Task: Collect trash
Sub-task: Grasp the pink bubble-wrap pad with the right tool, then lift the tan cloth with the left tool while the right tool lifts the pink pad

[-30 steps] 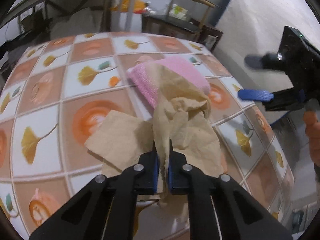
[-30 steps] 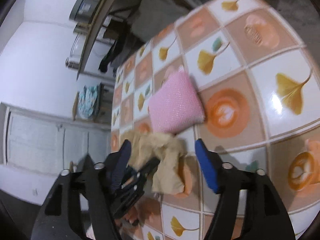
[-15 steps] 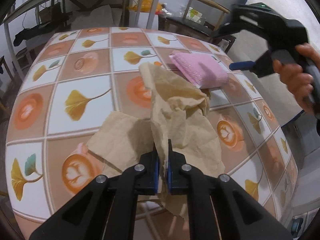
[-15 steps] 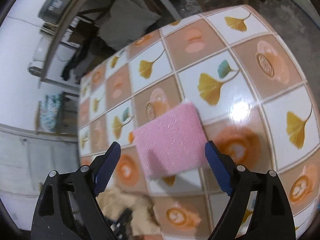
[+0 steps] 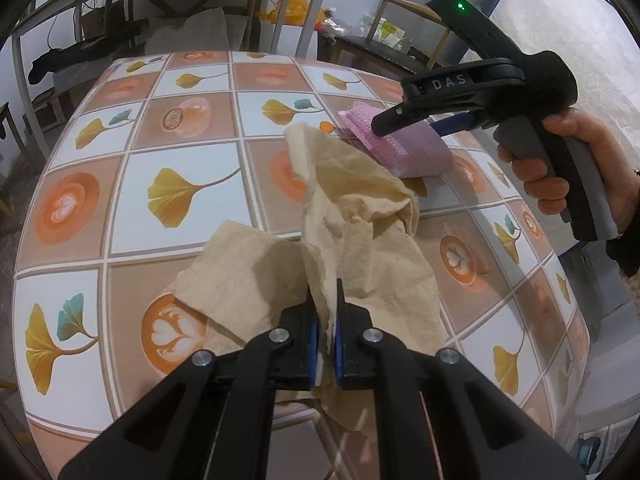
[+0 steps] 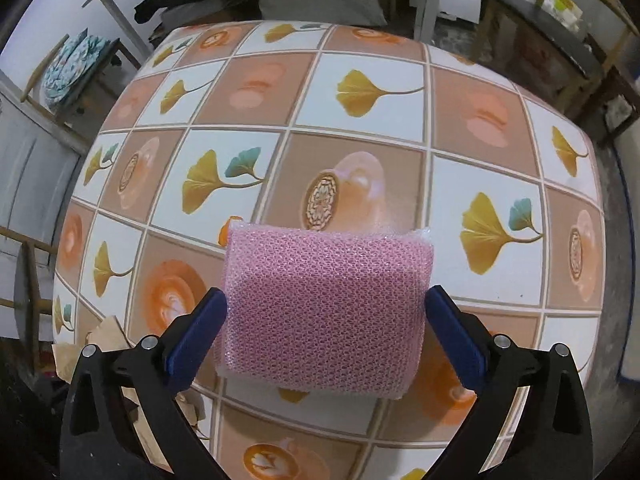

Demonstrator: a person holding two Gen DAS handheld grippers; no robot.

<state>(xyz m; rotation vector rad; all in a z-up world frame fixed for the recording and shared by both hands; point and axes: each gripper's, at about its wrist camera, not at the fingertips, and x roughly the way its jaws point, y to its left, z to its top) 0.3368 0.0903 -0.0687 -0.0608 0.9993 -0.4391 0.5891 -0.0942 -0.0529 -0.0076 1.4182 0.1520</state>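
The left gripper (image 5: 325,336) has its blue-padded jaws pressed nearly together on a fold of crumpled tan paper (image 5: 360,216); the pinched fold runs up between the pads and the rest of the sheet spreads outward from them, one flap lying to the left over a latte-art tile, the bulk rising and draping to the right. The paper sits over the near part of the table (image 5: 192,148), which is covered in a cloth printed with ginkgo leaves and coffee cups. Beyond the paper, toward the far right of the table, lies a pink bubble-wrap pouch (image 6: 324,308), flat on the cloth. The right gripper (image 6: 324,328), held in a person's hand (image 5: 560,176), points down over this pouch; its jaws have just been opening and now stand wide, one blue pad on either side of the pouch. The left pad (image 6: 196,332) appears just beside the pouch's left edge, the right pad just beside its right edge; whether either pad touches the wrap cannot be told, and no squeeze shows in the pouch. A corner of the tan paper shows at the lower left of the right wrist view. Chairs and a shelf frame stand behind the table.
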